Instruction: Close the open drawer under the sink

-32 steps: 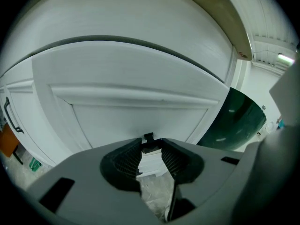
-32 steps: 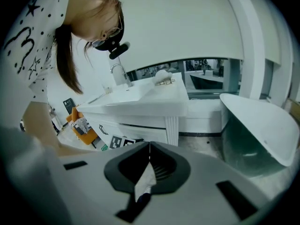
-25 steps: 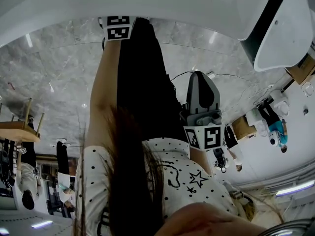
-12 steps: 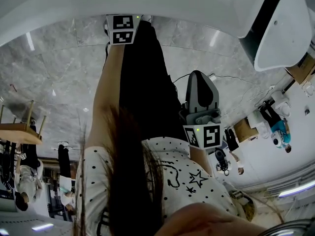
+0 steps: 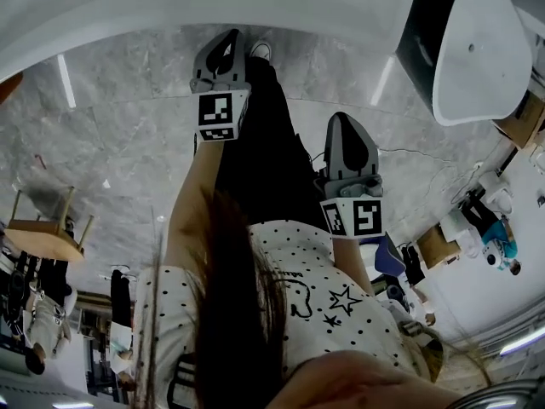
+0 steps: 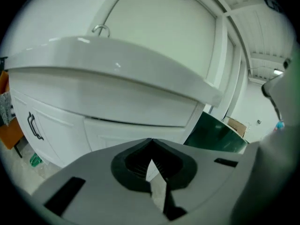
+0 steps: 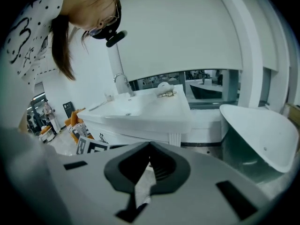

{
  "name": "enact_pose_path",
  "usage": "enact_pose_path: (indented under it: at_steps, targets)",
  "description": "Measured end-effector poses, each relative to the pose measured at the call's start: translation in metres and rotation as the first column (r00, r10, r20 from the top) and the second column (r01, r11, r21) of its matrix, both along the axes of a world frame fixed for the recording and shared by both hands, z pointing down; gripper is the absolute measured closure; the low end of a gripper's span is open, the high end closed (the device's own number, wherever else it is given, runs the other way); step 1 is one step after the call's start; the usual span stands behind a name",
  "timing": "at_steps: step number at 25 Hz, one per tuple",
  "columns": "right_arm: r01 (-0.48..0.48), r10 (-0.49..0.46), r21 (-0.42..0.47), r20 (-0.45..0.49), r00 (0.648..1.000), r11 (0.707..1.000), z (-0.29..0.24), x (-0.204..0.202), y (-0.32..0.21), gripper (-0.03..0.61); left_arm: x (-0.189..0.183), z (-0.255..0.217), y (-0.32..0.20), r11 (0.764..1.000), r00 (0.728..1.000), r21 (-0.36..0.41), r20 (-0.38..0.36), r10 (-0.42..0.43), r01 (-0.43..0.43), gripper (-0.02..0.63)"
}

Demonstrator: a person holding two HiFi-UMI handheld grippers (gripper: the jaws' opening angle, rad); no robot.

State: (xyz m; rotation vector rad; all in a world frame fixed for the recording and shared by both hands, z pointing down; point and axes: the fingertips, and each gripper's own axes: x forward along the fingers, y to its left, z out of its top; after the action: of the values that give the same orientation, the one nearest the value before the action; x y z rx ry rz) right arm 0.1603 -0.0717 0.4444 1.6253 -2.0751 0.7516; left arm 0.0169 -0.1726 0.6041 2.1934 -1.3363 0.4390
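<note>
Left tongs point(image 6: 151, 144), just closed on nothing, and right tongs point(image 7: 149, 148), also shut and empty, hover before the drawer point(image 6: 122, 135). A square push mid-front should seat it.

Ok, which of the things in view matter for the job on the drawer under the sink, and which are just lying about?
For the job:
sink
drawer front beneath it
left gripper, jaws just closed on nothing
right gripper, shut, empty

Lying about:
bathtub
wooden table
cupboard handle
</note>
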Motion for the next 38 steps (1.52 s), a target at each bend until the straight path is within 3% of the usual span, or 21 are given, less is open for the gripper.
enact_pose_path:
  at_steps: [4,7,11,16,21,26,31,38]
  targets:
    - [0.005,-0.004,0.081,-0.005,1.000,0.997,-0.033,-0.003,-0.023,0.566,-0.001,-0.074,-0.003,0.997,0.999,0.077,-0.034,0.033,-0.031,0.607]
    - [0.019,-0.018,0.131,-0.012,1.000,0.991,-0.060,-0.002,-0.038,0.566,0.002,-0.126,-0.004,0.987,0.997,0.146,-0.011,0.073,-0.070,0.607]
    - [0.081,-0.075,0.165,-0.042,0.996,0.983,-0.090,-0.007,-0.043,0.566,-0.002,-0.193,-0.005,0.981,0.998,0.185,-0.034,0.057,-0.050,0.607]
    - [0.102,-0.098,0.257,-0.028,0.995,0.961,-0.140,-0.011,-0.056,0.566,-0.006,-0.287,-0.010,0.942,0.997,0.333,-0.054,0.063,-0.041,0.607]
    - [0.105,-0.098,0.354,-0.037,0.994,0.929,-0.184,-0.008,-0.061,0.566,-0.007,-0.347,0.006,0.911,0.995,0.410,-0.075,0.072,-0.035,0.607]
    - [0.077,-0.076,0.405,-0.019,0.997,0.911,-0.207,0.003,-0.054,0.565,-0.006,-0.376,0.030,0.901,0.994,0.434,-0.088,0.059,-0.015,0.607]
    - [0.065,-0.068,0.421,-0.008,0.998,0.905,-0.210,0.009,-0.049,0.566,-0.010,-0.370,0.038,0.910,0.996,0.415,-0.065,0.057,-0.025,0.607]
    - [0.066,-0.063,0.422,-0.021,0.998,0.904,-0.210,0.017,-0.046,0.566,0.000,-0.377,0.038,0.896,0.995,0.440,-0.054,0.081,-0.049,0.607]
